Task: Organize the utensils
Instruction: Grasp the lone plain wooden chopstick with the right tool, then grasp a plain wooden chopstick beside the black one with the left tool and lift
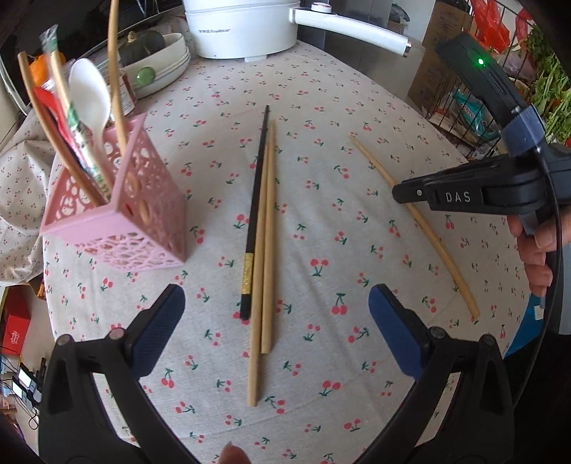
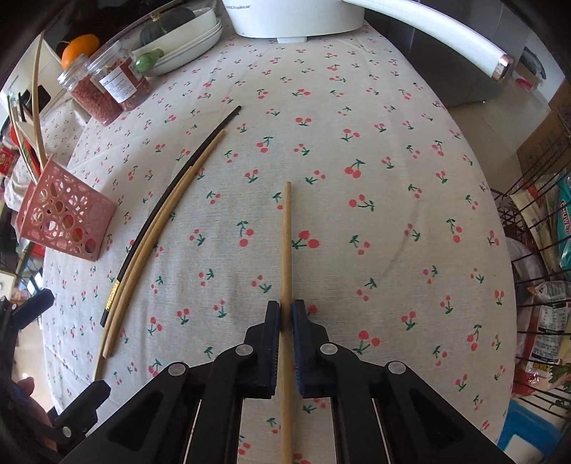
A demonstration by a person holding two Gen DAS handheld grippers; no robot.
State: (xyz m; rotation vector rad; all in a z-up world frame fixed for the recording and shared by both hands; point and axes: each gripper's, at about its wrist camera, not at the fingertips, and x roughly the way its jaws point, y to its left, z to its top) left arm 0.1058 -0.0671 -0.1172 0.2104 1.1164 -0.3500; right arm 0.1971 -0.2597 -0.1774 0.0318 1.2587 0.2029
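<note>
Grip confirmed: your right gripper (image 2: 285, 314) is pinched on a pale wooden chopstick (image 2: 286, 250) over the cherry-print tablecloth (image 2: 374, 142). Your left gripper (image 1: 276, 332) stands spread, holding nothing, above a black chopstick (image 1: 255, 214) and two more wooden chopsticks (image 1: 266, 232) lying together. Just beside them, a pink perforated plastic utensil holder (image 1: 142, 214) carries a white spoon (image 1: 91, 96). Beyond it: clear jars (image 2: 107, 87), stacked plates (image 2: 192, 39), white electric pot (image 1: 242, 25).

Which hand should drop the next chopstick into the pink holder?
Right. The right gripper is already shut on a wooden chopstick; the left gripper is open and empty, though nearer the pink holder.
</note>
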